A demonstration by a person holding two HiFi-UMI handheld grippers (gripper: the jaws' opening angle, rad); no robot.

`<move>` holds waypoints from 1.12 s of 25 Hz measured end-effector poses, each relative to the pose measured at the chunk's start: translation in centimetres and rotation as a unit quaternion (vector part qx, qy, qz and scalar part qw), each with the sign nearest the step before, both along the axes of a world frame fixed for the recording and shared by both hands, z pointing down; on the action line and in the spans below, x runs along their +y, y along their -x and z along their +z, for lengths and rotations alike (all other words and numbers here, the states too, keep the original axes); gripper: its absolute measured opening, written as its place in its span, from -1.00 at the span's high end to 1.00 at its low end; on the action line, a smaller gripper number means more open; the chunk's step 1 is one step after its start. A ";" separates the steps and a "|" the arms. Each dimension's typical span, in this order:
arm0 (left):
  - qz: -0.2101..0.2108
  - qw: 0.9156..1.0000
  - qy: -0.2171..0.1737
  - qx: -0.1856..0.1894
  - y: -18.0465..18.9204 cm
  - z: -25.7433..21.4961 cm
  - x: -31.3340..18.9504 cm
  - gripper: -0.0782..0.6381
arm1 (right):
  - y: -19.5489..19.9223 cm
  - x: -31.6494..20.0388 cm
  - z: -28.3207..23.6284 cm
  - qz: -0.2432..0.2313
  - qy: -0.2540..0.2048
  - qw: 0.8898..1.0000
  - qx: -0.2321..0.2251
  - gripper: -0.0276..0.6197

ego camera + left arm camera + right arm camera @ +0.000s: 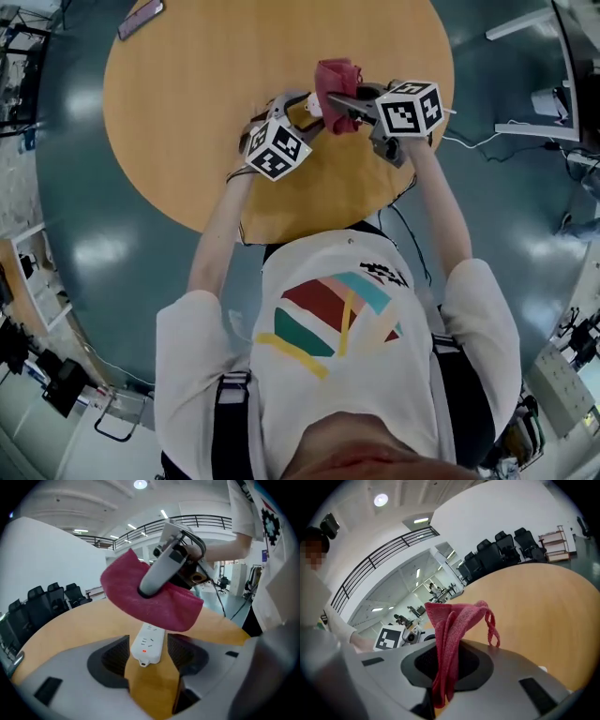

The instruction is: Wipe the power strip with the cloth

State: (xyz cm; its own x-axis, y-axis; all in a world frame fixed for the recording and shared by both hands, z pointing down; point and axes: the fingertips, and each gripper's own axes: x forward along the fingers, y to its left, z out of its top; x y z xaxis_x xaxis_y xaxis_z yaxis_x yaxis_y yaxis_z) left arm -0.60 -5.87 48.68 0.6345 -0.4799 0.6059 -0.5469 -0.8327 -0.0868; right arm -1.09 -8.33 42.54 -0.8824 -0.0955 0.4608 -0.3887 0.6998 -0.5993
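A round wooden table [187,84] stands on a glossy teal floor [84,253], seen from above past the person's white shirt [347,394]. At the table's far left edge lies a dark flat object [141,19], too small to identify. Left of centre, the left gripper [147,654] has its jaws standing wide apart. The near end of the white power strip [149,641], showing a small red light, lies on the table between them, with a gap at each pad. The strip runs away from that gripper, and its far part is hidden under the red cloth [150,599]; whether cloth and strip touch cannot be told. To the right, the right gripper [446,665] has its jaws closed on a fold of the cloth, which bunches out above them. Black chairs [501,550] line the white wall beyond.
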 end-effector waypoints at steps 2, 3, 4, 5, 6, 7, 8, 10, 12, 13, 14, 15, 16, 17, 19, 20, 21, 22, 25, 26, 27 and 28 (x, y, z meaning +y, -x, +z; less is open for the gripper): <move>0.031 0.999 0.007 -0.020 -0.5 0.9 -0.7 -0.02 | 0.2 -0.9 1.2 -0.013 0.030 0.999 0.016 0.79; 0.042 0.999 0.006 -0.029 -0.4 1.3 -1.4 -0.09 | 0.5 -1.7 1.8 -0.018 0.044 0.999 0.024 0.80; 0.051 0.998 0.007 -0.035 -0.1 1.7 -2.0 -0.11 | 1.0 -2.2 2.4 -0.022 0.058 0.998 0.030 0.79; 0.057 0.998 0.009 -0.040 0.3 2.3 -2.5 -0.14 | 1.5 -2.5 3.0 -0.025 0.070 0.997 0.033 0.80; 0.063 0.997 0.008 -0.046 0.6 2.8 -2.9 -0.14 | 1.9 -2.8 3.7 -0.025 0.082 0.996 0.035 0.80; 0.068 0.996 0.007 -0.054 0.8 3.3 -3.2 -0.14 | 2.2 -3.0 4.4 -0.023 0.093 0.995 0.036 0.80; 0.072 0.995 0.006 -0.062 0.7 3.8 -3.4 -0.14 | 2.3 -3.1 5.0 -0.019 0.102 0.994 0.038 0.80; 0.075 0.995 0.016 -0.070 0.2 4.8 -3.7 -0.14 | 2.1 -3.3 6.2 -0.009 0.111 0.992 0.054 0.79; 0.076 0.994 0.033 -0.068 -0.2 5.2 -3.7 -0.14 | 1.6 -3.6 7.3 0.001 0.112 0.990 0.081 0.79; 0.077 0.994 0.040 -0.064 -0.4 5.3 -3.7 -0.13 | 1.3 -3.7 7.9 0.004 0.111 0.989 0.095 0.79; 0.077 0.994 0.045 -0.061 -0.6 5.4 -3.6 -0.13 | 1.1 -3.7 8.4 0.005 0.108 0.988 0.107 0.80; 0.077 0.994 0.048 -0.057 -0.7 5.4 -3.6 -0.08 | 0.9 -3.8 8.7 0.004 0.103 0.988 0.116 0.80; 0.075 0.995 0.048 -0.053 -0.8 5.4 -3.6 -0.06 | 0.8 -3.8 8.9 0.003 0.099 0.988 0.121 0.80; 0.073 0.995 0.047 -0.050 -0.8 5.4 -3.6 -0.06 | 0.7 -3.8 8.9 0.001 0.096 0.988 0.124 0.80; 0.071 0.995 0.045 -0.045 -0.7 5.3 -3.5 -0.05 | 0.8 -3.8 8.8 -0.002 0.091 0.988 0.124 0.80; 0.070 0.996 0.044 -0.043 -0.7 5.3 -3.4 -0.05 | 0.8 -3.7 8.8 -0.003 0.089 0.988 0.124 0.79; 0.070 0.996 0.044 -0.042 -0.7 5.2 -3.4 -0.05 | 0.8 -3.7 8.8 -0.005 0.087 0.988 0.124 0.79; 0.070 0.996 0.044 -0.041 -0.6 5.2 -3.3 -0.04 | 0.8 -3.6 8.8 -0.007 0.083 0.989 0.126 0.79; 0.069 0.996 0.044 -0.040 -0.1 5.2 -3.0 -0.04 | 0.8 -3.6 8.8 -0.016 0.062 0.988 0.141 0.79; 0.070 0.996 0.045 -0.040 0.1 5.2 -2.9 -0.04 | 0.7 -3.6 8.8 -0.019 0.054 0.987 0.147 0.79; 0.070 0.996 0.046 -0.041 0.2 5.3 -2.9 -0.04 | 0.4 -3.6 8.9 -0.022 0.047 0.987 0.154 0.80; 0.071 0.995 0.047 -0.043 0.2 5.3 -3.0 -0.04 | -0.2 -3.8 9.0 -0.023 0.041 0.986 0.160 0.79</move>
